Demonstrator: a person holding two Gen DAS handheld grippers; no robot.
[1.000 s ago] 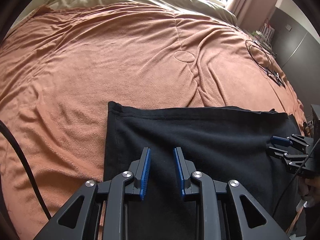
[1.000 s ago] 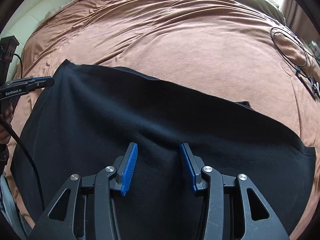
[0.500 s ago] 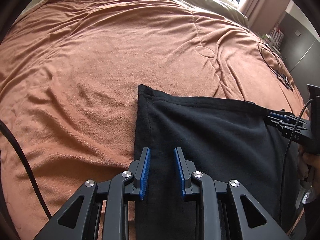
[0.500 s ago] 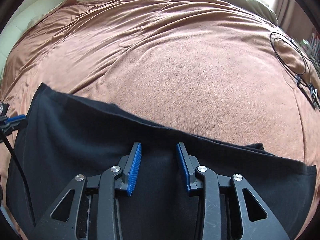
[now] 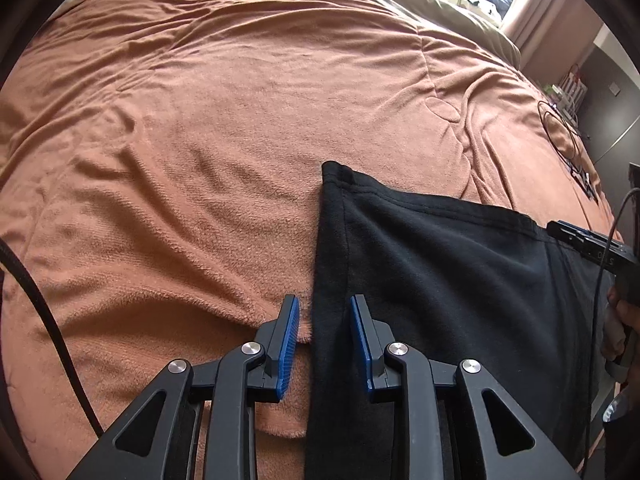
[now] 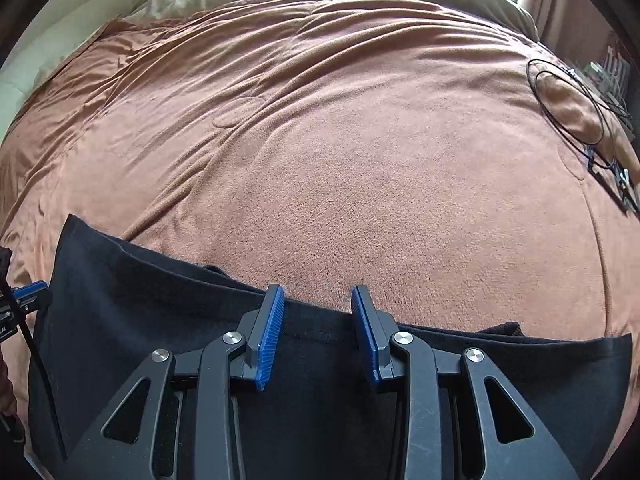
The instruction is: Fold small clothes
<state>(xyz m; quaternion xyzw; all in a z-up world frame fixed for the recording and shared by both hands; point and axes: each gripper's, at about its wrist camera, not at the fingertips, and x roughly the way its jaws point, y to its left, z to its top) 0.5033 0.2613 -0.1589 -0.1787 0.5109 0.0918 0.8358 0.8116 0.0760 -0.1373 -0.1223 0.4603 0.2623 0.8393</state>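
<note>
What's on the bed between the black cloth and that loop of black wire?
Only bare brown blanket, as the right wrist view shows, between black cloth and coiled wire.

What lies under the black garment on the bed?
The black garment lies spread on the orange-brown fleece blanket, which shows all around its edges. Whatever is beneath the cloth itself is covered. A second dark layer peeks out along its far edge.
</note>
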